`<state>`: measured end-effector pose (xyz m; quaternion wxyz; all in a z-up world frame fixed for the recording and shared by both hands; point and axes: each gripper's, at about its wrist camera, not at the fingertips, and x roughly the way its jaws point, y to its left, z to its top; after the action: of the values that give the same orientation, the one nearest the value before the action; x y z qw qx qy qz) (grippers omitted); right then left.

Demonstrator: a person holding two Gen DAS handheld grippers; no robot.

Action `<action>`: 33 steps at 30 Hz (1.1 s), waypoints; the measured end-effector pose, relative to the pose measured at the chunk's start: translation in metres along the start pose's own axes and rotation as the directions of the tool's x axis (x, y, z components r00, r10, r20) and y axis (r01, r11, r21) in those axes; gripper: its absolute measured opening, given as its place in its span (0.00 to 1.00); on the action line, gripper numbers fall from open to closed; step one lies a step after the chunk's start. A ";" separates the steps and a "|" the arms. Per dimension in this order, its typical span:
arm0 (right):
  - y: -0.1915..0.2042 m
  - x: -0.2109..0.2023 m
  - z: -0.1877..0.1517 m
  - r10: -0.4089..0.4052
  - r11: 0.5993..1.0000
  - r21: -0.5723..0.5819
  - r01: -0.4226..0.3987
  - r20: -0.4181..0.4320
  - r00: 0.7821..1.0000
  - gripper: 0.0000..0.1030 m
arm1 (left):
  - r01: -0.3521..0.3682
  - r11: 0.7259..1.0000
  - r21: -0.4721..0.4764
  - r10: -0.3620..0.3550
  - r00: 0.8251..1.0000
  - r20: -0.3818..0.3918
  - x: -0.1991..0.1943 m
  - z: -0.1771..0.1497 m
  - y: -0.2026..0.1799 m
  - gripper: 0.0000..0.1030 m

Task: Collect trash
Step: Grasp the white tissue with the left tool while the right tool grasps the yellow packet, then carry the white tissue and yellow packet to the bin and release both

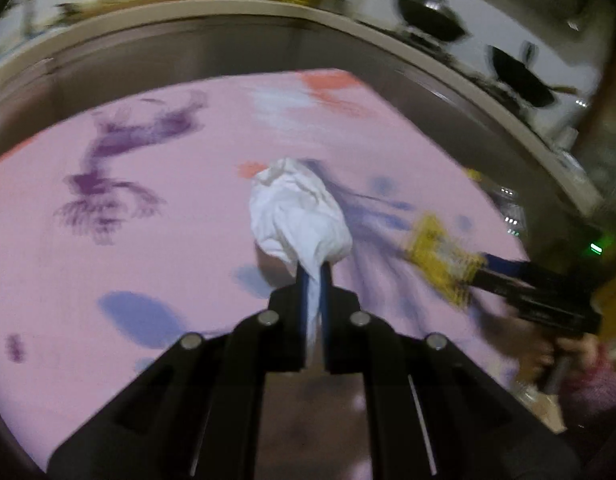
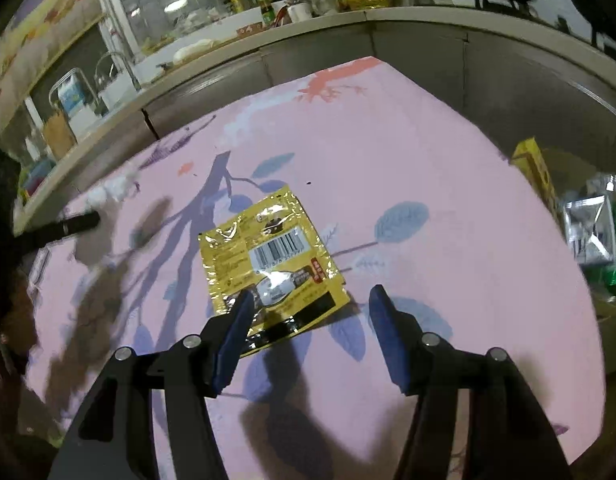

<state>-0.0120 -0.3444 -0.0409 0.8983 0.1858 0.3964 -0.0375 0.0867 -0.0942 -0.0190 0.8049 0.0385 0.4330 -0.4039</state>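
Left gripper (image 1: 313, 276) is clamped tight on a crumpled white tissue (image 1: 300, 216), pinching a twisted tail of it between the blue pads while the bulk balloons out in front, lifted clear above the pink tablecloth (image 1: 148, 240). That wad looks feather-light and soft, so the pinch on the twisted end should hold it fine (though a thin tail of paper could tear or slip if swung hard).

Over on the other side, the right gripper (image 2: 308, 308) is spread wide, holding nothing, and it hovers low over the near edge of a yellow packet (image 2: 268, 260) lying flat on the cloth, barcode face up. The left finger (image 2: 236, 328) overlaps the packet's lower left corner; the right finger sits off to the side of it, apart.

Here's the tricky bit: that packet looks like glossy foil, thin, flat and slick, with little to bite on from above. My read is that the best hold is an edge or a corner, where a crinkle lifts off the cloth, fingers closing across the rim rather than pressing down on the face. It weighs next to nothing, so a light squeeze ought to do.

At the far right edge of the table sits a container (image 2: 604, 320) with silver and green wrappers (image 2: 592, 232) in it, likely where the trash goes.
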 end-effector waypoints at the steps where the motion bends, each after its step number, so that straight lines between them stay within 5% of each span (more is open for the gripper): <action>1: -0.003 -0.001 0.000 0.016 1.000 0.020 -0.016 0.000 1.000 0.49 | 0.042 0.999 0.022 -0.042 0.999 -0.014 0.007 0.000 -0.016 0.05; 9: -0.020 0.008 0.002 0.176 0.966 0.194 -0.171 -0.010 0.984 0.00 | 0.109 0.993 0.047 -0.102 0.986 -0.131 0.060 -0.001 -0.059 0.05; 18: -0.048 -0.046 0.019 0.126 0.962 0.217 -0.165 0.181 0.975 0.00 | 0.130 0.985 0.115 -0.115 0.985 -0.128 0.066 0.027 -0.093 0.05; 25: -0.128 -0.119 0.030 -0.069 0.941 0.331 -0.064 0.373 0.925 0.00 | 0.204 0.942 0.265 -0.183 0.978 -0.102 0.096 0.083 -0.184 0.05; 33: -0.209 -0.143 0.006 -0.270 0.878 0.474 0.066 0.376 0.887 0.00 | 0.251 0.884 0.393 -0.198 0.965 -0.170 0.171 0.117 -0.289 0.05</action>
<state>-0.1508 -0.5520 0.0033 0.8890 0.3387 0.1834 -0.2476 0.0175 -0.4417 0.0127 0.6977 0.1817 0.3890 -0.5734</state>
